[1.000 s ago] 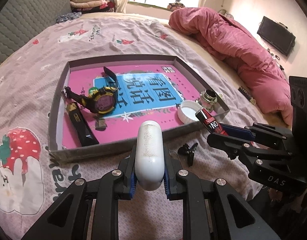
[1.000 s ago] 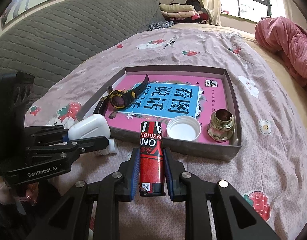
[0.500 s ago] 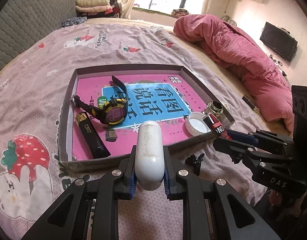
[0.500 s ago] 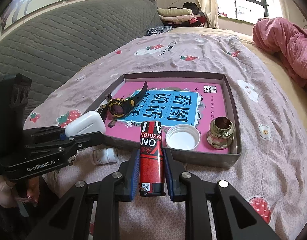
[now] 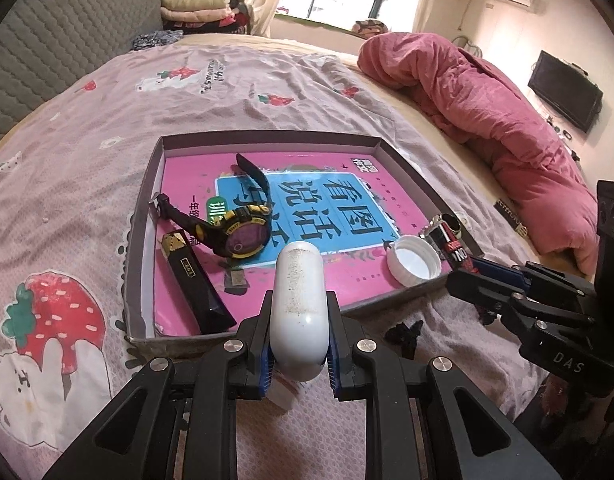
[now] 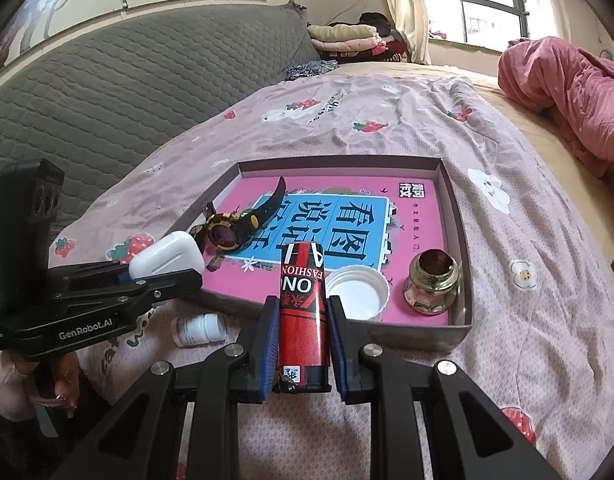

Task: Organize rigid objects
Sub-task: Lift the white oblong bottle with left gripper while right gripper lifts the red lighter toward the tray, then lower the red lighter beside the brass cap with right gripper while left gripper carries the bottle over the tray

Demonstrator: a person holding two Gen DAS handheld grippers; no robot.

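1. White earbud case (image 5: 299,304): held in the left tool (image 5: 299,354), blue pads (image 5: 266,364) pressed on its two long sides, rounded end pointing up-frame over the near wall of the tray (image 5: 147,216). Likely light and stiff, with a glossy, slippery shell; best held across the flat flanks low on the body, as now, and away from the lid seam.

2. Red-and-black "FASHION" tube (image 6: 303,308): clamped in the right tool (image 6: 303,346), lower centre of the right wrist view, its top end over the tray's near wall. Probably a light cylinder that will roll if laid down; best gripped at mid-body, across the width.

3. Tray contents:
   - Yellow-and-black digital watch (image 5: 243,232), left of centre. The case is stiff and the strap flexible; the case is the better place to hold.
   - Black-and-gold slim box (image 5: 193,282), along the left wall.
   - White screw lid (image 6: 357,294), open side up, near wall.
   - Brass-coloured jar (image 6: 431,284), beside the lid in the right near corner. Looks heavier than the rest and possibly glass.

4. Loose on the strawberry-print bedsheet (image 6: 527,240):
   - Small white bottle (image 6: 199,328), lying on its side just outside the tray's near wall.
   - Small black clip-like piece (image 5: 405,330); too small to identify.
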